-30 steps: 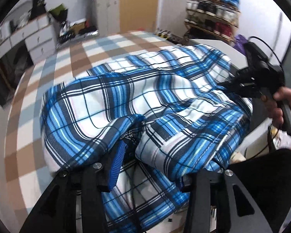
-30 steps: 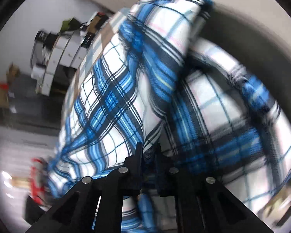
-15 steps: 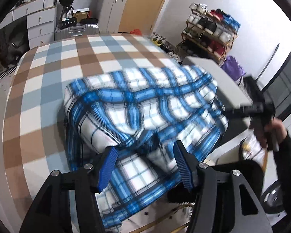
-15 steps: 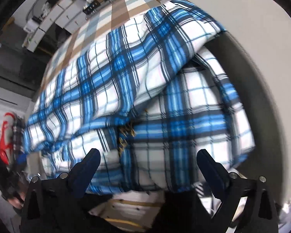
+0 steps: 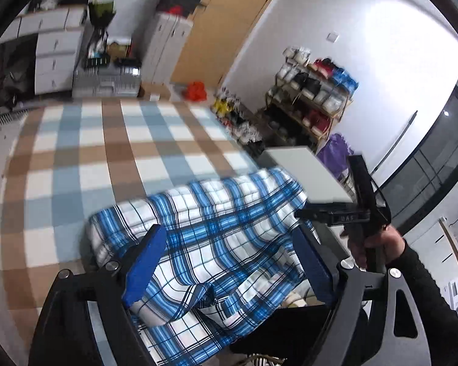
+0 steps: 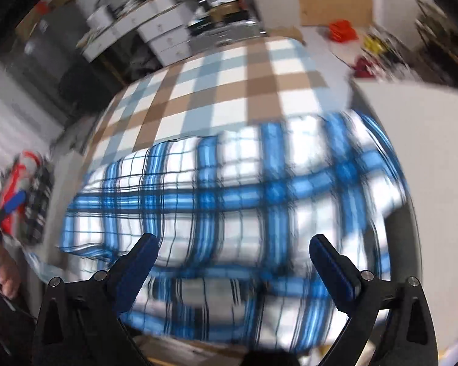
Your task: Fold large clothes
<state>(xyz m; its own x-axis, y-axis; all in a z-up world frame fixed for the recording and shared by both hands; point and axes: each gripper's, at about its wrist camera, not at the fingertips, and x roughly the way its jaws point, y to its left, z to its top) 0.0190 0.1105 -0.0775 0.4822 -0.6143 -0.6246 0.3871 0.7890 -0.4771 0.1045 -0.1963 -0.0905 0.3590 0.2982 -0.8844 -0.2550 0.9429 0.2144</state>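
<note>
**Item: plaid garment, folded, lying free of both tongs**

Your plaid garment (image 5: 216, 238), blue, white and black check, lies in a folded bundle on the brown, blue and white checked bedcover (image 5: 107, 158), at the edge nearest you, with its lower flap hanging over that edge. A grey table (image 5: 305, 170) sits at its 2 o'clock corner in the left wrist view.

Left gripper (image 5: 229, 262): your jaws are opening, blue pads well apart, nothing between them. The garment lies beyond and below the fingertips, filling the gap from 10 to 2 o'clock.

Right gripper (image 6: 233, 262): jaws spread wide, pads clear of the cloth. The garment lies ahead at 12 o'clock, though that view is smeared by blur. Your right hand (image 5: 372, 244) shows at 3 o'clock in the left wrist view.

Long axis: in the right wrist view the bundle runs from 9 to 3 o'clock, across the line of your fingers. In the left wrist view it tilts, running from 8 up to 2 o'clock. Which end is collar or hem, you cannot tell.
</note>
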